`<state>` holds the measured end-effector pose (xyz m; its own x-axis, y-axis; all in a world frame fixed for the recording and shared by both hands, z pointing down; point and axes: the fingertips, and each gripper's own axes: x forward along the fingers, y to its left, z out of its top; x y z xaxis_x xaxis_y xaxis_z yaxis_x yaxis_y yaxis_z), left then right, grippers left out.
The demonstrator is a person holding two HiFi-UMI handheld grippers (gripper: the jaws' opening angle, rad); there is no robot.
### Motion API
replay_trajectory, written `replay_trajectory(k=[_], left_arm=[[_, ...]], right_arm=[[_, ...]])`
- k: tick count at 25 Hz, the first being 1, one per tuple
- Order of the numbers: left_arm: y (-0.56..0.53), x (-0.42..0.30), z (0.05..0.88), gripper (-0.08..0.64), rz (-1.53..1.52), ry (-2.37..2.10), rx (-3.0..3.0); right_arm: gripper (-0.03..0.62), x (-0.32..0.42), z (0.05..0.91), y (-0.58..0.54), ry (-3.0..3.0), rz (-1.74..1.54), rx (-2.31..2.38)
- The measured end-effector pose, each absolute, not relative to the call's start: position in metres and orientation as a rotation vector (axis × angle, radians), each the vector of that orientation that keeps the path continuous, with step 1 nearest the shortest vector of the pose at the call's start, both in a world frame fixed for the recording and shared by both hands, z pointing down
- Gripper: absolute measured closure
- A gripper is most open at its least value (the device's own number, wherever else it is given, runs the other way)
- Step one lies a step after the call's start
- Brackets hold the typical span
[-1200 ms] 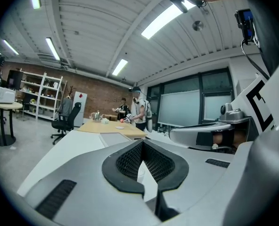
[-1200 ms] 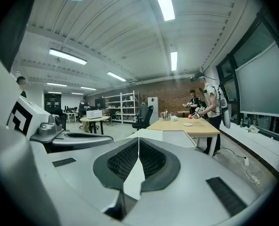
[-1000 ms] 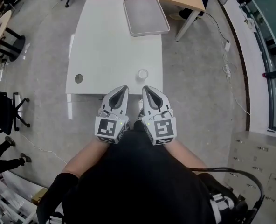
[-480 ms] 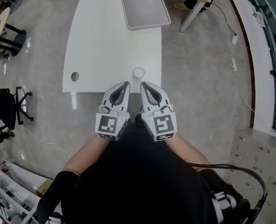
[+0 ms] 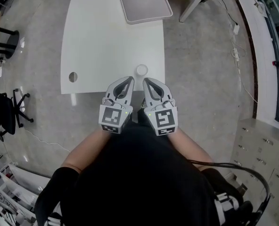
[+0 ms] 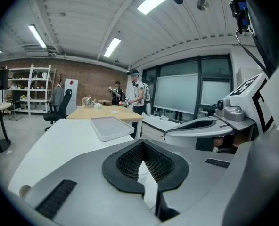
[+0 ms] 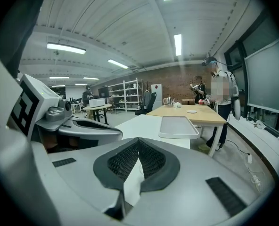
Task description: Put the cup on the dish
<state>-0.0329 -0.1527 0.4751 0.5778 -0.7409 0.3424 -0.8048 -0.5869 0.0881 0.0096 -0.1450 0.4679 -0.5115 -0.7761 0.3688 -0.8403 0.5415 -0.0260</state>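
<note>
A small white cup [image 5: 142,70] stands upright near the front edge of the white table [image 5: 97,41]. The dish, a grey rimmed tray [image 5: 144,1], lies at the table's far end, also in the left gripper view [image 6: 112,126] and the right gripper view [image 7: 178,126]. My left gripper [image 5: 128,80] and right gripper [image 5: 147,81] are held side by side just short of the table's front edge, both shut and empty. The cup sits just beyond and between their tips, apart from them. In both gripper views the jaws hide the cup.
A round cable hole [image 5: 73,76] is in the table's front left corner. A wooden table [image 7: 191,112] stands behind the tray, with people beyond it. Office chairs [image 5: 3,112] stand on the floor at the left, and cables [image 5: 236,55] lie at the right.
The table and cup have drawn slightly nearer to the grippers' tips in the head view. Both grippers stay shut and side by side.
</note>
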Motion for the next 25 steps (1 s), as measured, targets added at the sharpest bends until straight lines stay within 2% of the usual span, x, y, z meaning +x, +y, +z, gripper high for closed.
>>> replay_trajectory(k=[20, 21, 24, 25], left_arm=[[-0.186, -0.04, 0.548, 0.56, 0.553, -1.215, 2.549], [-0.187, -0.039, 0.55, 0.56, 0.554, -1.212, 2.547], [-0.189, -0.037, 0.556, 0.56, 0.562, -1.203, 2.542], [-0.189, -0.036, 0.558, 0.56, 0.565, -1.201, 2.54]], right_arm=[[0.575, 0.006, 0.553, -0.174, -2.358, 0.445, 1.273], [0.563, 0.006, 0.555, -0.175, -2.363, 0.454, 1.266], [0.452, 0.004, 0.563, -0.178, -2.369, 0.481, 1.238], [0.441, 0.003, 0.565, -0.178, -2.367, 0.489, 1.229]])
